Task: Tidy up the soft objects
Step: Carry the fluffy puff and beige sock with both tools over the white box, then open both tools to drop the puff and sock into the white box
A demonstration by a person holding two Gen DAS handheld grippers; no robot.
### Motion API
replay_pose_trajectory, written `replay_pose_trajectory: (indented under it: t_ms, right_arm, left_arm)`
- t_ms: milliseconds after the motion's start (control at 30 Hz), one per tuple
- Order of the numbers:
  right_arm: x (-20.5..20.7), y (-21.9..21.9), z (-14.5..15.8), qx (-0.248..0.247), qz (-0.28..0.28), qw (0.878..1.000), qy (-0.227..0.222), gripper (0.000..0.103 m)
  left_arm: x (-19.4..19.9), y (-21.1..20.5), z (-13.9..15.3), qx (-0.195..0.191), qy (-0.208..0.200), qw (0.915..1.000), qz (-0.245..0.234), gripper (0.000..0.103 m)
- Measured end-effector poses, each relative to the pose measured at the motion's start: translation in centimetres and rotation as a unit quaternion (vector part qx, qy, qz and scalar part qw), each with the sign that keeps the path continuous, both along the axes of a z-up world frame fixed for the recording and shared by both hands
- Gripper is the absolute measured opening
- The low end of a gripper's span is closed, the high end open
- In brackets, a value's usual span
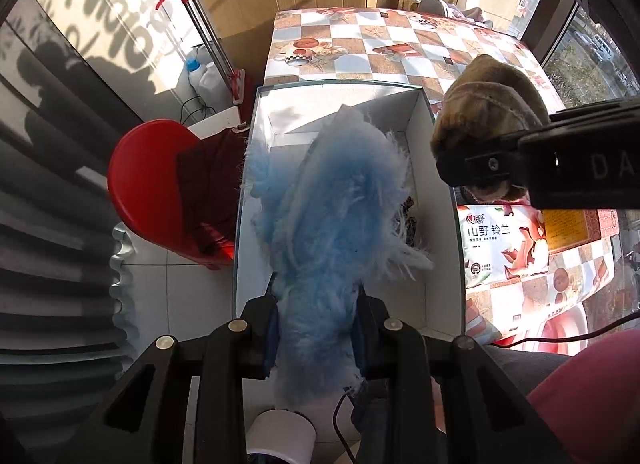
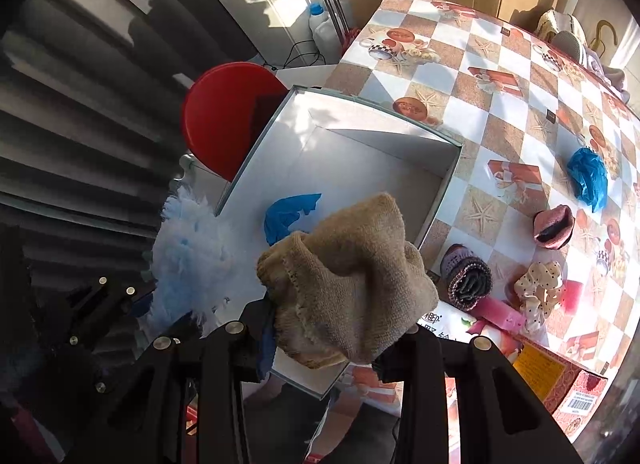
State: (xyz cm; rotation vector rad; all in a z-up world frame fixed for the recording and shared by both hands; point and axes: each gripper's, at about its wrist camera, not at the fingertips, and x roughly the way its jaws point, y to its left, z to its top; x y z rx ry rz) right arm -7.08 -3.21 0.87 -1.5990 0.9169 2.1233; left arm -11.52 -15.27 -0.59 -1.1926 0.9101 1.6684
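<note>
My left gripper (image 1: 316, 328) is shut on a fluffy blue and white plush piece (image 1: 332, 208), which hangs over the open white box (image 1: 420, 132). In the right wrist view the same fluffy piece (image 2: 188, 260) shows at the left, beside the box (image 2: 352, 152). My right gripper (image 2: 340, 328) is shut on a tan knitted sock (image 2: 348, 276), held above the box's near right corner. The left wrist view shows that sock (image 1: 488, 116) in the right gripper's black jaws just past the box's right wall. A blue cloth (image 2: 290, 214) lies inside the box.
On the checkered tablecloth (image 2: 480, 104) lie a blue bundle (image 2: 588, 176), a pink roll (image 2: 554, 227), a grey-purple rolled sock (image 2: 468, 278), a dotted cream scrunchie (image 2: 538, 292) and a printed packet (image 1: 504, 244). A red stool (image 1: 160, 192) stands left of the box.
</note>
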Motion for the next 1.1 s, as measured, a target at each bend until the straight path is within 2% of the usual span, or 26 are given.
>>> replay_pose_trajectory:
  t_ms: [1100]
  right_arm:
    - [-0.49, 0.67, -0.60, -0.001, -0.012, 1.000, -0.003, 0.038]
  left_arm:
    - [0.77, 0.82, -0.81, -0.024, -0.002, 0.9994, -0.027, 0.033]
